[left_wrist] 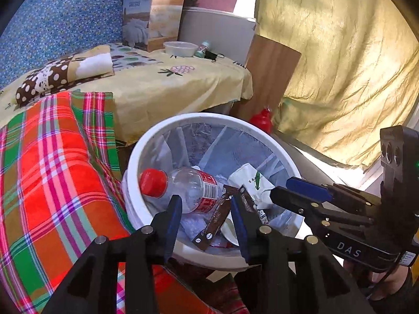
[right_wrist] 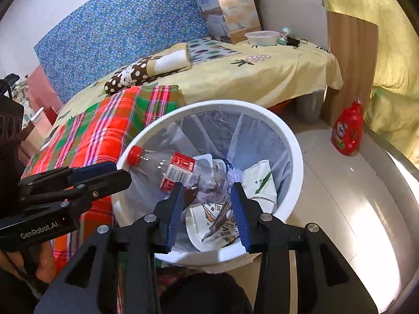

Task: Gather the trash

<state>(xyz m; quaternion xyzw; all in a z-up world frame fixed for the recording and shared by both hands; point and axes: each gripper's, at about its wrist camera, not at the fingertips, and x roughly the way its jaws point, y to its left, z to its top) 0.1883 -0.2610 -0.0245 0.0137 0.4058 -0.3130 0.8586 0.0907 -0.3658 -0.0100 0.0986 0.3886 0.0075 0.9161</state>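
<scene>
A white trash bin with a clear liner stands on the floor beside the bed; it also shows in the right wrist view. Inside lie a clear plastic bottle with a red cap, a brown wrapper and crumpled white paper. The bottle and a printed paper cup show in the right wrist view. My left gripper is open and empty above the bin's near rim. My right gripper is open and empty over the bin.
A red plaid blanket covers the bed left of the bin. A yellow sheet, a box and a bowl lie farther back. A red detergent bottle stands on the floor by a wooden board.
</scene>
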